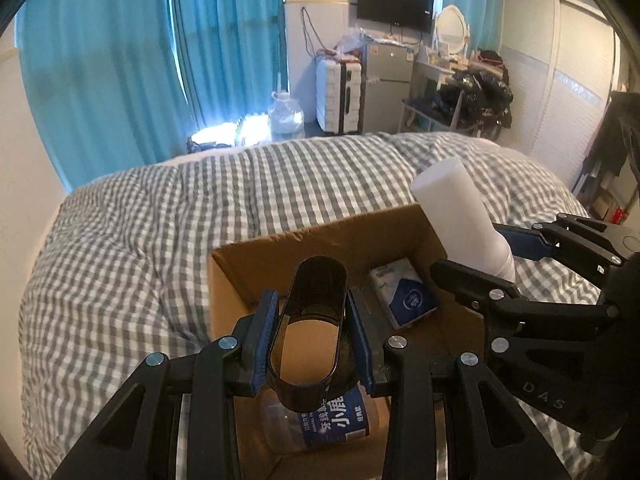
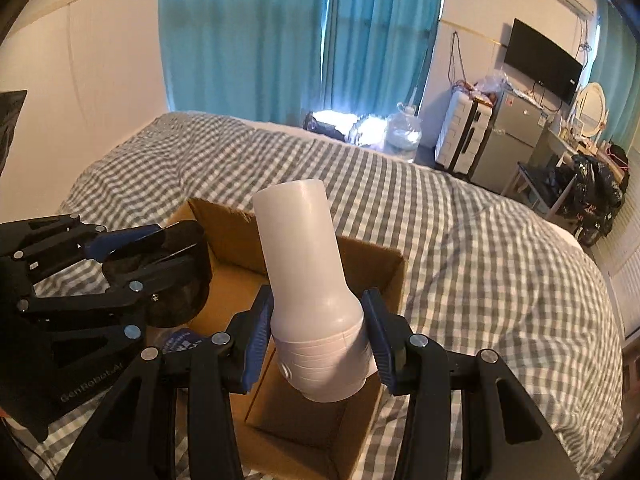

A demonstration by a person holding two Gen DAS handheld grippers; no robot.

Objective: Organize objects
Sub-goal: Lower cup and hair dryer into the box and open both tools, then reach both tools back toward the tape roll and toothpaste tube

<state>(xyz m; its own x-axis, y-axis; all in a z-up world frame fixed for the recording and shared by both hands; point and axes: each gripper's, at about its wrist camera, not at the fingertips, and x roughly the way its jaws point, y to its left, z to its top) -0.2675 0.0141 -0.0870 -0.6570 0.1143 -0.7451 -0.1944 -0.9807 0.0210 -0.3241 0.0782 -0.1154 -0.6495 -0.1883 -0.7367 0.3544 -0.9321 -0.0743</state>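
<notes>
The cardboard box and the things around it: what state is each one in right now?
Cardboard box: open, on the bed.
Black oval container: clamped in left gripper, above the box.
White bottle: clamped in right gripper, above the box.
Water bottle: lying in the box.
Tissue pack: lying in the box.
Curtains: drawn shut.

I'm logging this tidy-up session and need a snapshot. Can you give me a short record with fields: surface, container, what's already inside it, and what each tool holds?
surface: bed with grey checked quilt
container: open cardboard box on the quilt
inside box: blue-and-white packet; clear bottle with blue label
left tool: shut on black oval nozzle, above the box
right tool: shut on white plastic nozzle, above the box
</notes>
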